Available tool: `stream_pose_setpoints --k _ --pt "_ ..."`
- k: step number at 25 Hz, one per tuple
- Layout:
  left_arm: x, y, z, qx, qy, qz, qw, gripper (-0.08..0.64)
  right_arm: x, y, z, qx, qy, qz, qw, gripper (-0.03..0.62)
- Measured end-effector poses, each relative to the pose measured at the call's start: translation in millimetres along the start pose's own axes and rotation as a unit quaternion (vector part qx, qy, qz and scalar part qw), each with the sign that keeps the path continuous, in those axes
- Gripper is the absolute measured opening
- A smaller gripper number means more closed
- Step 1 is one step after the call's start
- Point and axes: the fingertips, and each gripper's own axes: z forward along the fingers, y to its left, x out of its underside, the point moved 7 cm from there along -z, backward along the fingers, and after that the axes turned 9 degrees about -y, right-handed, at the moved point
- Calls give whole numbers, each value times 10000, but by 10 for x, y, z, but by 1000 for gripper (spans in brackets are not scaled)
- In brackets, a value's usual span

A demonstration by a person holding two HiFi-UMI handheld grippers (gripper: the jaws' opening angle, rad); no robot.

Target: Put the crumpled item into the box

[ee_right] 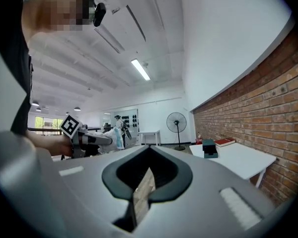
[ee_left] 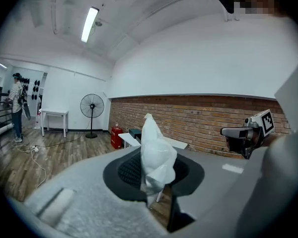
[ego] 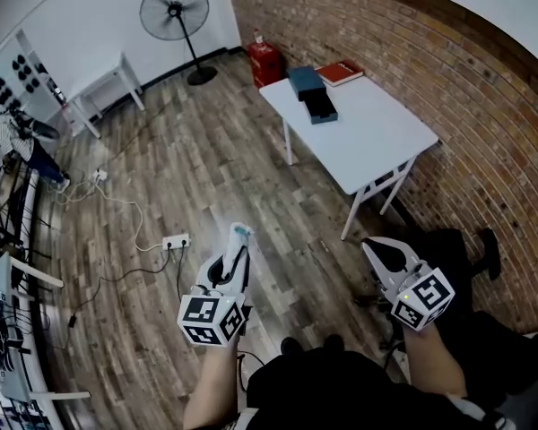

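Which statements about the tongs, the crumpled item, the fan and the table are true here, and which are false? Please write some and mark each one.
1. The left tongs hold the white crumpled item. True.
2. The crumpled item lies in the dark box. False: it is in the left tongs, away from the table.
3. The right tongs hold nothing. True.
4. The fan stands on the white table. False: it stands on the floor.
5. A red book lies on the table. True.
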Motion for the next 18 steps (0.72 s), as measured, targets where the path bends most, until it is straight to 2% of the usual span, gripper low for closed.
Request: stream_pose_setpoints --k 11,18 --pt "-31 502 -524 -203 -265 -21 9994 74 -26 486 387 -134 -98 8 9999 0" --pt "-33 645 -504 -183 -275 -102 9994 74 6 584 582 -367 84 -9 9993 0"
